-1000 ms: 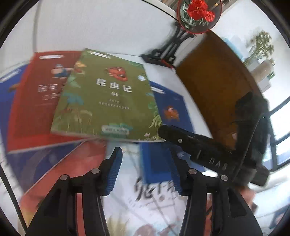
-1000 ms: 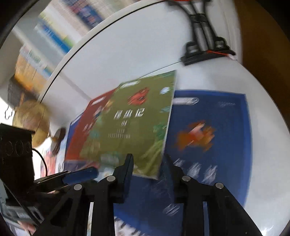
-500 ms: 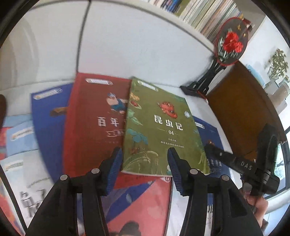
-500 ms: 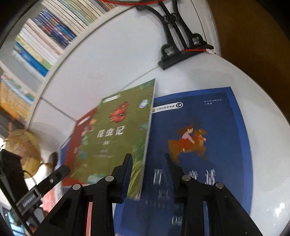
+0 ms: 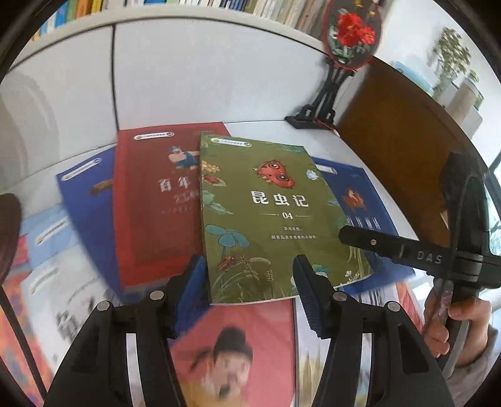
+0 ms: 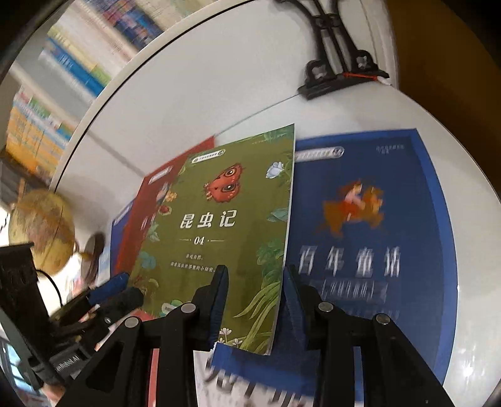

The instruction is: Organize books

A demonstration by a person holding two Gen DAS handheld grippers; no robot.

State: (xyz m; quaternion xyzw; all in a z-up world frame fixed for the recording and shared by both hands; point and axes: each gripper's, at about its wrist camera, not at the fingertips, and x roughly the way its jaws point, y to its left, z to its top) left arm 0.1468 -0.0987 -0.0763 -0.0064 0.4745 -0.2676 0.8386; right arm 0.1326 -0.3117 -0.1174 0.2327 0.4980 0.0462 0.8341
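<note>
1. Bookshelves (image 5: 175,4) line the far wall in the left wrist view, above a white desk (image 5: 260,128) strewn with overlapping books.
2. On top lies the green book (image 5: 269,216), flat, overlapping a red book (image 5: 150,203) on its left and a blue book (image 5: 353,194) on its right; another blue book (image 5: 84,197) shows further left, and a pink-covered book (image 5: 238,344) lies nearest.
3. An embroidered fan on a black stand (image 5: 347,34) rises at the far right, beside a brown board (image 5: 404,131).
4. The left tool (image 5: 250,288) is released: its jaws have just been widening, and the near edge of the green book shows in the gap between the blue pads (image 5: 197,281), with no pad pressing on it.
5. The right tool (image 5: 353,233) reaches in from the right across the green book's near right corner, carried by a hand (image 5: 454,325); from here you cannot tell how wide it stands.
6. Seen from the right wrist, the same white desk (image 6: 463,219) curves away to the shelves (image 6: 62,87), with a globe (image 6: 40,228) at the left.
7. The right tool (image 6: 253,300) is released too, its jaws having just opened a little; the green book (image 6: 219,231) has its right edge in the gap, over the blue book (image 6: 360,238), and the pads (image 6: 219,300) stand clear of it.
8. The left tool (image 6: 109,291) shows at the lower left, near that book's left corner.
</note>
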